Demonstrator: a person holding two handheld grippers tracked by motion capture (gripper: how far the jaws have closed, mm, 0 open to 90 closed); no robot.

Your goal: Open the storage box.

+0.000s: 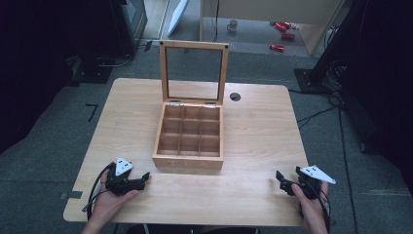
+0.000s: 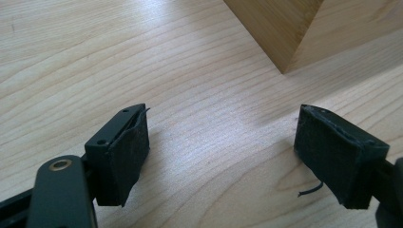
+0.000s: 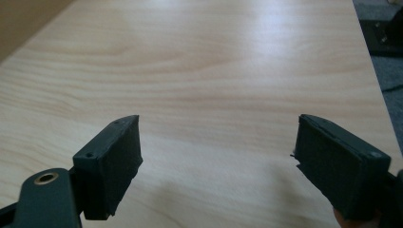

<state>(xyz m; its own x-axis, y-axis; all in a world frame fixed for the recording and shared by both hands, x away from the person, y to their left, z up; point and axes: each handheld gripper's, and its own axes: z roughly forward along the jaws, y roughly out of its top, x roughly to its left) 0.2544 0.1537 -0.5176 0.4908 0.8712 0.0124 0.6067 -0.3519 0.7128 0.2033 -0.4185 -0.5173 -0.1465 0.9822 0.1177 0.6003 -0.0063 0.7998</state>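
Observation:
A wooden box (image 1: 187, 163) with several empty compartments stands in the middle of the table, its glass-paned lid (image 1: 195, 45) raised upright at the back. My left gripper (image 1: 143, 179) rests near the table's front left, pointing right toward the box's front left corner. Its jaws stand open with nothing between them (image 2: 221, 142), and the box's corner (image 2: 280, 28) lies a short way ahead. My right gripper (image 1: 281, 181) sits at the front right, held in a hand and pointing left. It is open over bare wood (image 3: 218, 142), with a box wall (image 3: 19, 19) far off at the upper left.
The light wooden table (image 1: 258, 131) has a round cable hole (image 1: 235, 96) behind the box. Its right edge (image 3: 375, 85) runs close to my right gripper. On the grey floor beyond are a mug (image 1: 233, 25), red objects (image 1: 282, 27) and cables (image 1: 316, 114).

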